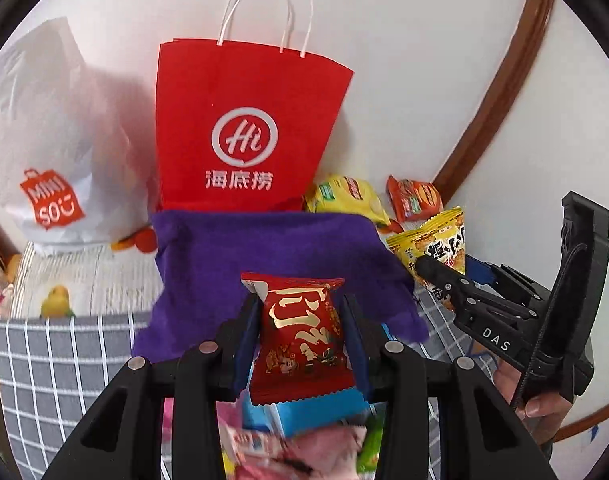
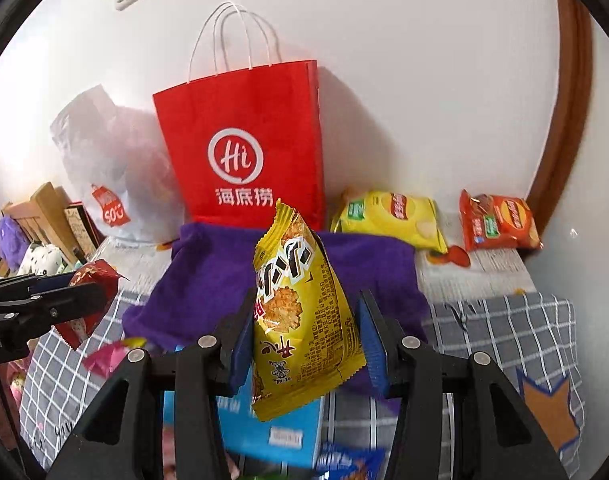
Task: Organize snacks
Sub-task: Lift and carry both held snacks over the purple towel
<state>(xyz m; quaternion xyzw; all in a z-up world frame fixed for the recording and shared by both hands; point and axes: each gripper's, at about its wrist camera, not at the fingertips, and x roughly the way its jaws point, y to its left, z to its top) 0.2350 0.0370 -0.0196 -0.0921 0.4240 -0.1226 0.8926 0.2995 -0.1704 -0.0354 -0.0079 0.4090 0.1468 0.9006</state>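
White wall, checked cloth [image 2: 504,332]. Left claw [image 1: 302,320] grips a red pack [image 1: 300,332]; right claw [image 2: 304,328] grips a yellow pack [image 2: 300,320]. Red bag [image 2: 248,144] stands ahead; below, snacks [image 1: 296,448] seem unsorted.
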